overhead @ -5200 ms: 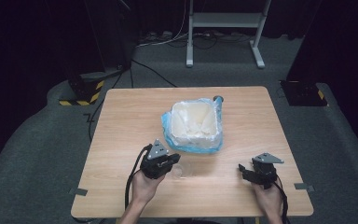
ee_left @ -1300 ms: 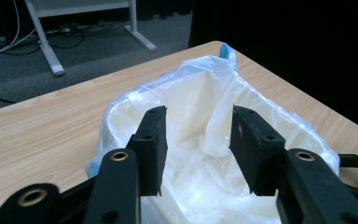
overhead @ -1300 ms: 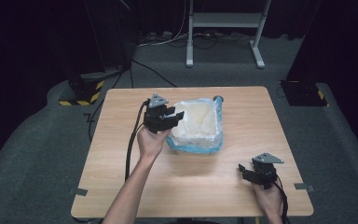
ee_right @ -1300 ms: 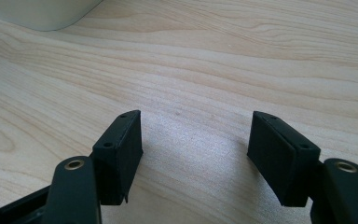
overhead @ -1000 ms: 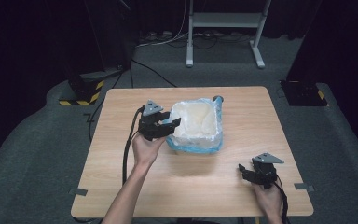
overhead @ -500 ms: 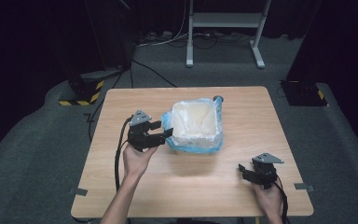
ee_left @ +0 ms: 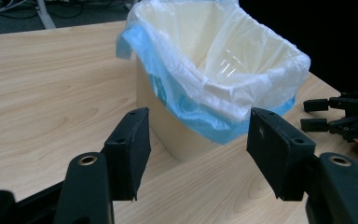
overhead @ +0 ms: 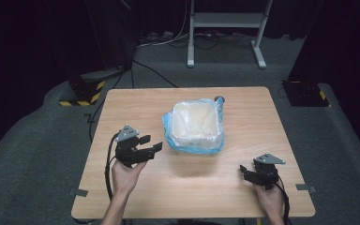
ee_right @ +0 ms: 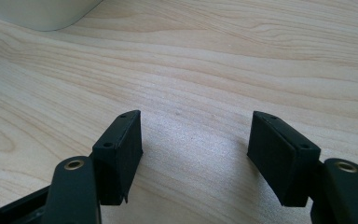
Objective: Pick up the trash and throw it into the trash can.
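Both sets of tongs released, left gripper (overhead: 151,143) just short of the bin (overhead: 194,124): approach square, pinch the blue liner (ee_left: 200,116) overhang ahead, right gripper (overhead: 246,172) idle.

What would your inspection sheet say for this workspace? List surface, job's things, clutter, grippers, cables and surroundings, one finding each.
Surface: wooden table, bare light wood grain.
Job's things: beige bin, upright mid-table, lined with a blue and white bag folded over its rim.
Clutter: nothing seen.
Grippers: left gripper open, beside the bin, apart from it; right gripper open, low at the near right edge.
Cables: black cable trails from the left gripper.
Surroundings: grey carpet, metal stand behind.
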### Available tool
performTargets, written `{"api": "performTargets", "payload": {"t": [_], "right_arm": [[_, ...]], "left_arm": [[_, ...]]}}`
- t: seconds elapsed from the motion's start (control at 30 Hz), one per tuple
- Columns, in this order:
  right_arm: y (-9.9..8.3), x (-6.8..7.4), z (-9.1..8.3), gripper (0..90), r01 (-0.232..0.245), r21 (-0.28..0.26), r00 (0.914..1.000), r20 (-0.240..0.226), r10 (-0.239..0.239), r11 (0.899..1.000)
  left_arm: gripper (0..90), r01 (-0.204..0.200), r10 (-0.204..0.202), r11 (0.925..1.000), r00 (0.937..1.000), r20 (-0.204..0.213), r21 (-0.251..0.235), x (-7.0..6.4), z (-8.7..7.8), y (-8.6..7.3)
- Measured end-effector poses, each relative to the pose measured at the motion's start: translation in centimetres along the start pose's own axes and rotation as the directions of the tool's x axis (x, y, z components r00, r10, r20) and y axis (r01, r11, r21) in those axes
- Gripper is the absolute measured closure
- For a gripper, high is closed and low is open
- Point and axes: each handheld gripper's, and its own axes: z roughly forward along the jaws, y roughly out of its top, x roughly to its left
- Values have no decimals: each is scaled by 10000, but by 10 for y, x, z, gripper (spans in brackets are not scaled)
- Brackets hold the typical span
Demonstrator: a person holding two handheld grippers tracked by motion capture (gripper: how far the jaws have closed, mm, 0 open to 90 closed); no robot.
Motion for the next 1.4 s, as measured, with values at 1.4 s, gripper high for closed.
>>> {"api": "performTargets", "payload": {"t": [1.4], "right_arm": [[0, 0, 0, 347, 15, 1, 10000, 6, -15, 10000]], "left_arm": [[385, -73, 125, 9973, 9974, -714, 727, 5, 45, -76]]}}
